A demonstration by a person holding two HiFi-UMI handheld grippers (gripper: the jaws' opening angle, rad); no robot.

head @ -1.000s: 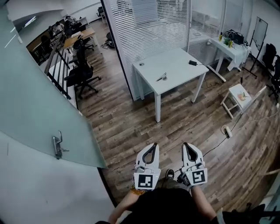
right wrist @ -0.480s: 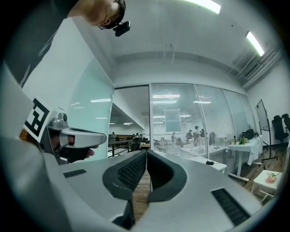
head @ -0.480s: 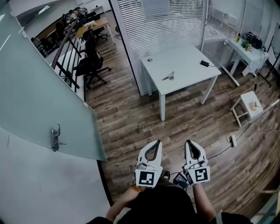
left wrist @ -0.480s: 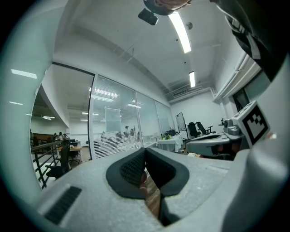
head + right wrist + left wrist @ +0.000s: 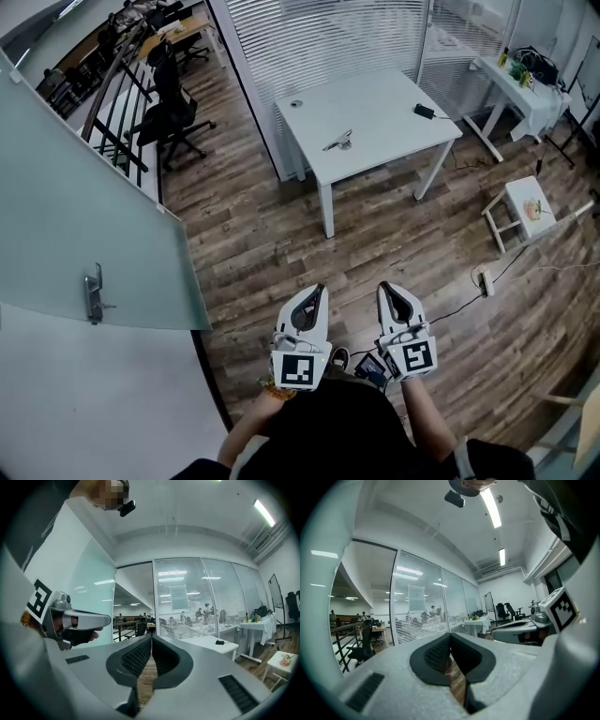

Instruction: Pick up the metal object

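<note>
The metal object point(image 5: 337, 141) is a small silvery piece lying near the front left of the white table point(image 5: 394, 141), far ahead across the wood floor. My left gripper point(image 5: 320, 289) and right gripper point(image 5: 383, 286) are held side by side close to my body, pointing level toward the table and well short of it. Both are shut with nothing between the pads. In the left gripper view the left gripper point(image 5: 450, 637) has its jaw tips touching. In the right gripper view the right gripper point(image 5: 151, 637) is the same, with the table point(image 5: 206, 644) in the distance.
A small black item point(image 5: 424, 111) and a little round thing point(image 5: 296, 103) also lie on the table. A frosted glass door with a handle point(image 5: 94, 295) stands at left. Office chairs point(image 5: 173, 117), a white stool point(image 5: 525, 208), a floor power strip point(image 5: 485, 279) and a second table point(image 5: 525, 89) surround the area.
Both grippers have come forward together toward the table with the person, staying side by side and shut. The table and metal object have shifted in the head view as the view swung.
</note>
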